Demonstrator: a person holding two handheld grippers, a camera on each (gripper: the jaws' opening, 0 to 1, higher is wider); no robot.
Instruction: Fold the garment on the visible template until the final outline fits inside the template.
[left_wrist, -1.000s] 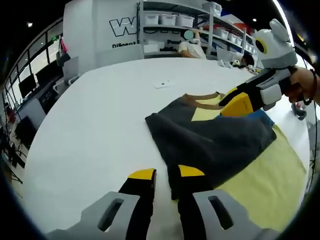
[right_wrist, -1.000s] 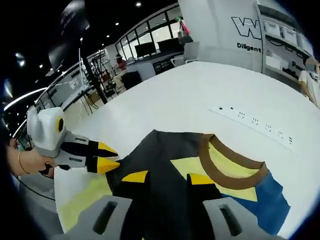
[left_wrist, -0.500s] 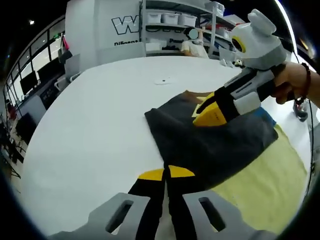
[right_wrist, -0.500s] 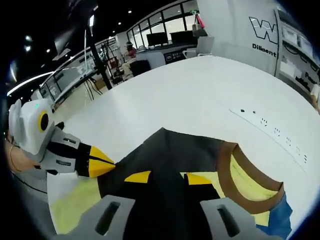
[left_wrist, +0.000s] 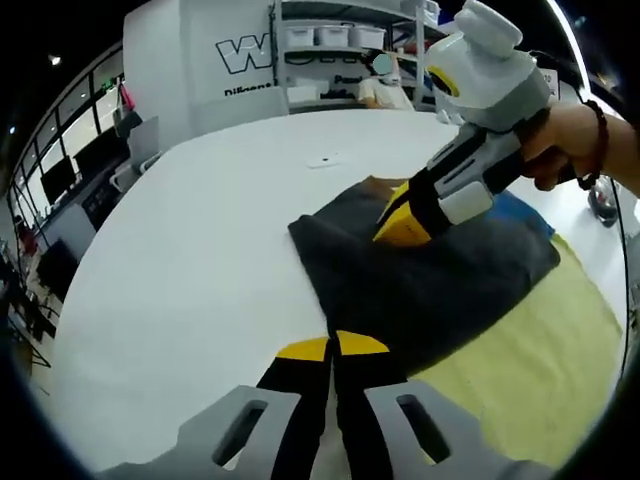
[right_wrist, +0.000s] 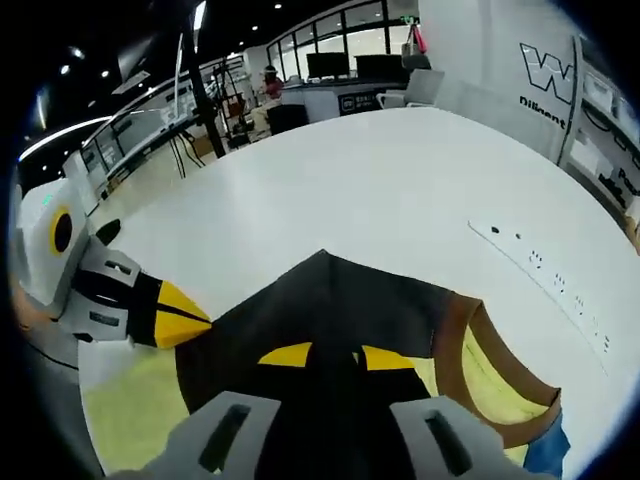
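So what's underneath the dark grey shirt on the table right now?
Under the dark grey shirt lies a pale yellow template, showing past the shirt's edge, with a blue patch near the brown collar. How far either extends beneath the fabric is hidden.

A white wall (left_wrist: 190, 60) bears a large outlined "W" with smaller lettering beneath that starts "Diligent", cut off.

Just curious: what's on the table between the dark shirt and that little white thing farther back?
Nothing: in the left gripper view, bare white table runs from the shirt to the white thing.
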